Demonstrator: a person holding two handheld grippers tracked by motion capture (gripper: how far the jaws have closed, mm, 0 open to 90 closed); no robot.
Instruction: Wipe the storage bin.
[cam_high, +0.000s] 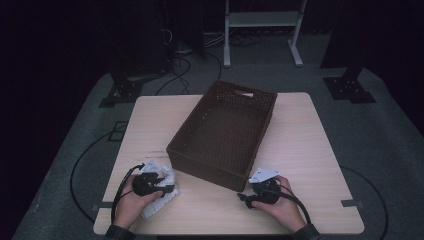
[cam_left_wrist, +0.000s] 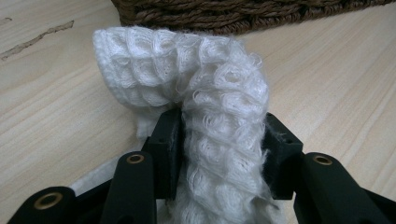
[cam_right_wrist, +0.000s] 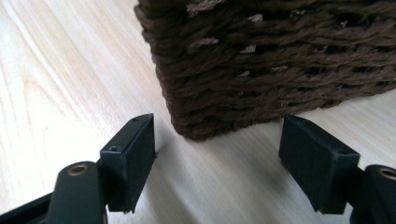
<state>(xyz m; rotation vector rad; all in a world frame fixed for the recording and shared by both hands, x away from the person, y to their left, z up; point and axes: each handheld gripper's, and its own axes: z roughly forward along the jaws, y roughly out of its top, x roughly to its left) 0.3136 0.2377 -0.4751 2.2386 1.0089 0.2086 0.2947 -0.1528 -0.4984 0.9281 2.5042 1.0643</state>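
— Where is the cloth right now?

— The white knitted cloth (cam_left_wrist: 205, 116) lies on the wooden table (cam_high: 310, 150), near its front left corner, just beside the near left corner of the brown woven basket (cam_high: 222, 132). In my left gripper view a bunched fold of it rises between my two black pads and curls over to the left, with the basket's wall close behind.

— So your left fingers have it?

— My left gripper (cam_high: 167, 188) sits on top of the cloth, fingers (cam_left_wrist: 163, 140) on either side of that fold. The knit fills the gap between them and brushes both pads, but I cannot tell whether they press on it or merely flank it.

— And your other hand?

— My right gripper (cam_high: 243, 198) is low over the table at the front, right of centre, near the basket's near right corner. Its fingers (cam_right_wrist: 133, 156) stand well apart with nothing between them — just bare wood, and the basket's corner straight ahead in my right gripper view.

— Anything in the basket?

— From the high view its inside looks dark and I can make out nothing lying in it. It sits at an angle across the middle of the table.
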